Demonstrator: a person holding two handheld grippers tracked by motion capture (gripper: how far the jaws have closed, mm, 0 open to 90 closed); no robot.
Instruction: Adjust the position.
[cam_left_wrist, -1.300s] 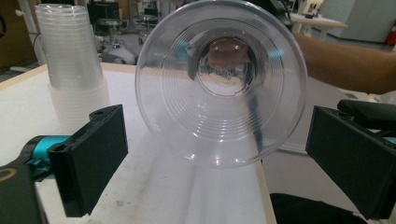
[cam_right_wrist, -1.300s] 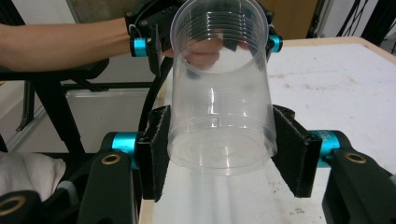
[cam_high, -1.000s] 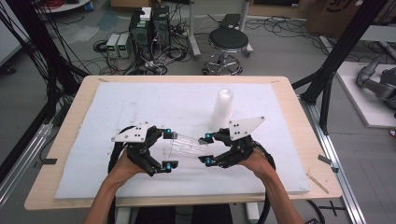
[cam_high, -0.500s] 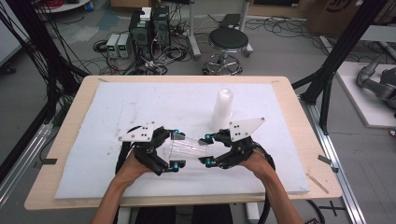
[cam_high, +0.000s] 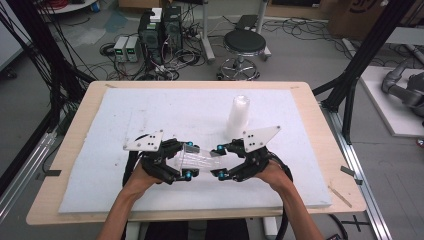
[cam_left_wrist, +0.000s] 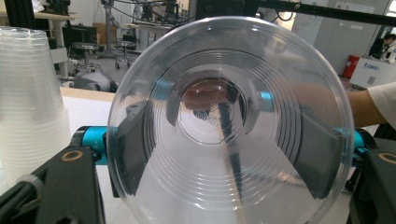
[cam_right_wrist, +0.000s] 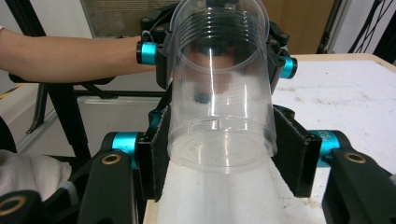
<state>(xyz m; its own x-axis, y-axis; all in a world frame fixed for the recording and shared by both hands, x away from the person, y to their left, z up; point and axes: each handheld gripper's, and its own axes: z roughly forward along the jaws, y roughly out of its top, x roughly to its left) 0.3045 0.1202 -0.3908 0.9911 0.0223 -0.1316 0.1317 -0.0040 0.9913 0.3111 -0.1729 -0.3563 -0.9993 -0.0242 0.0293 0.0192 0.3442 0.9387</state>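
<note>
A clear plastic cup lies level above the white mat, held between both grippers. My right gripper is shut on its base end; in the right gripper view the black pads press both sides of the cup. My left gripper has just been closing its jaws on the rim end. In the left gripper view the open mouth of the cup faces the camera, with the pads pressed against its wall.
A tall stack of clear cups stands upright on the white mat just behind the right gripper, and at the left in the left gripper view. The wooden table edge frames the mat.
The left gripper's jaws have closed in from wide open onto the rim end of the cup. Both hands stay in place, and the right grip is unchanged.
</note>
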